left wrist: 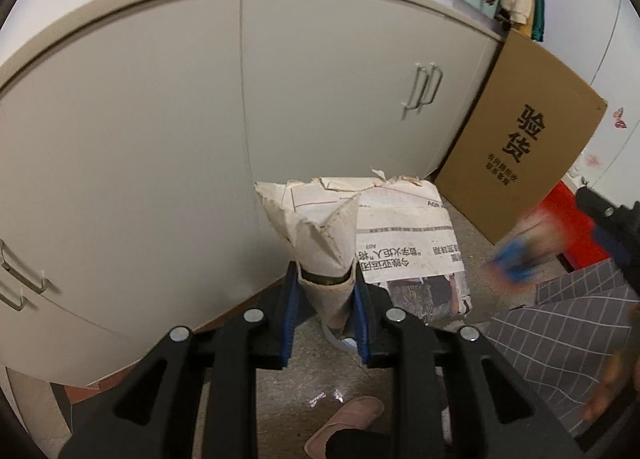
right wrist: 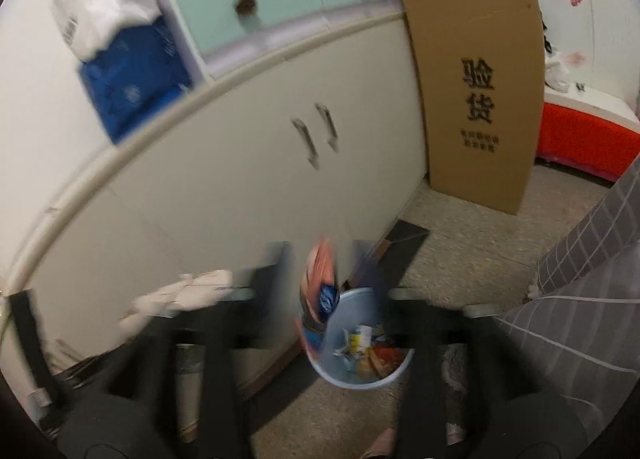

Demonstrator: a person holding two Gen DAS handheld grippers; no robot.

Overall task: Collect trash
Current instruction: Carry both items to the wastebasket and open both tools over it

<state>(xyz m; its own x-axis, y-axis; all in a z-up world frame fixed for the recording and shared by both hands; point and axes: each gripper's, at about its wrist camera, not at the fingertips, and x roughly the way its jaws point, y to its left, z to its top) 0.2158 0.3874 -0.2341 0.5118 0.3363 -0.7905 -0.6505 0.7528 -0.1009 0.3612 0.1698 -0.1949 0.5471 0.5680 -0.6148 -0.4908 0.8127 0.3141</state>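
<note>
My left gripper (left wrist: 326, 279) is shut on a folded newspaper (left wrist: 400, 227), whose creased end sticks up between the blue pads. In the right wrist view the newspaper (right wrist: 184, 295) shows as a pale blur at the left. My right gripper (right wrist: 320, 263) stands open, its blurred fingers wide apart. An orange and blue wrapper (right wrist: 318, 299) hangs in the gap between them, touching neither pad, just above a light blue bin (right wrist: 360, 381) that holds several scraps. In the left wrist view the wrapper (left wrist: 516, 255) is a blur beside my right gripper (left wrist: 608, 219).
A long white cabinet (right wrist: 240, 187) with handles runs behind the bin. A brown cardboard sheet (right wrist: 480, 99) leans at its end, with something red (right wrist: 580, 139) beyond. A person's checked trouser leg (right wrist: 580, 299) is at the right, and a pink slipper (left wrist: 344, 423) is on the speckled floor.
</note>
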